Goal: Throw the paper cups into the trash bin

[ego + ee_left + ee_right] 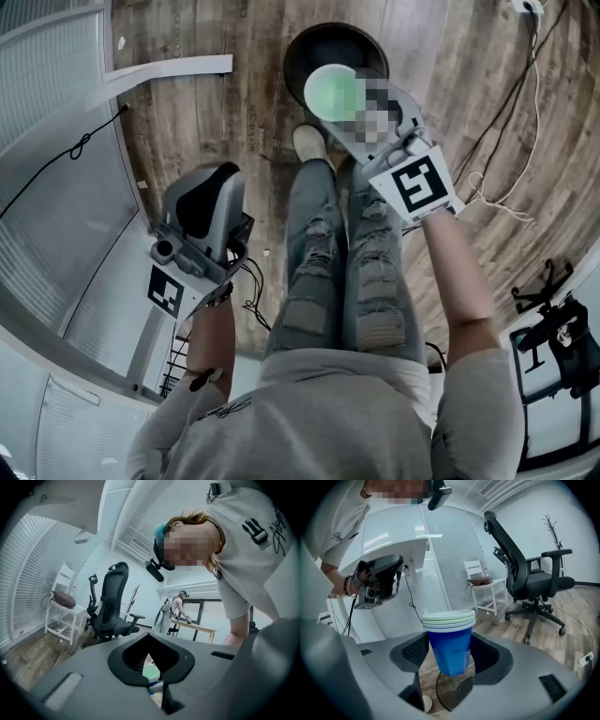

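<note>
Right gripper view: the right gripper (449,665) clamps a nested stack of paper cups (451,641), blue outside, upright between its jaws. The left gripper (154,686), off to the side, has its jaws together on nothing. Below the cups, the black trash bin (298,52) stands on the wood floor (234,112).

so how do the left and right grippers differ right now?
Load: the right gripper is shut on a stack of cups; the left gripper holds nothing, its jaws together.
Place: the right gripper is out over the bin; the left gripper sits back at the left side of the person, off the bin.
Shared: both are held by the person.
</note>
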Action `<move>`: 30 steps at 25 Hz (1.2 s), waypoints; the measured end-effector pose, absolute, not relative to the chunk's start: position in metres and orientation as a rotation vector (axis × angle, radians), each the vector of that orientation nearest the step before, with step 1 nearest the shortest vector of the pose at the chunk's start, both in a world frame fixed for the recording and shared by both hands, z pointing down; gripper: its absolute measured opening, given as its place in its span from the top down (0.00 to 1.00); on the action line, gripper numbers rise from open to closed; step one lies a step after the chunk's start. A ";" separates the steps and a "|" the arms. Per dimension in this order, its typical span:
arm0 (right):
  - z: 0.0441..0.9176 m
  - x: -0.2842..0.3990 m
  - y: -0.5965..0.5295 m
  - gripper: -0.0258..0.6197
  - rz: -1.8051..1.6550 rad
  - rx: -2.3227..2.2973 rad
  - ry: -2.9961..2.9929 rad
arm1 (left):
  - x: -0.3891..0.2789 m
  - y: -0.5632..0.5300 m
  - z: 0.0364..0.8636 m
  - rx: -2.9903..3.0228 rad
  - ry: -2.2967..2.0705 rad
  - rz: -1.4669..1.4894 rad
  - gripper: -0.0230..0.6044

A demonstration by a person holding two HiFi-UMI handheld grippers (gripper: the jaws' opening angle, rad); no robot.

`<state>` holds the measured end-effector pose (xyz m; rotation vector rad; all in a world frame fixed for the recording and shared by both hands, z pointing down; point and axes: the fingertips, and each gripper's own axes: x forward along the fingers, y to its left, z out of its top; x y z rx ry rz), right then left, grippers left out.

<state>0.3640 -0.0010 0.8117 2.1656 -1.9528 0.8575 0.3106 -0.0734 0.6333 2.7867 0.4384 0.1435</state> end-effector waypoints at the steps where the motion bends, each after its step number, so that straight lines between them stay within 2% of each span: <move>1: 0.819 0.363 -0.001 0.52 0.871 2.158 -1.951 | 0.310 -0.072 0.636 2.783 0.445 0.146 0.96; 30: 0.989 0.359 -0.001 0.52 1.070 2.065 -1.812 | 0.288 -0.066 0.697 2.711 0.432 0.252 0.96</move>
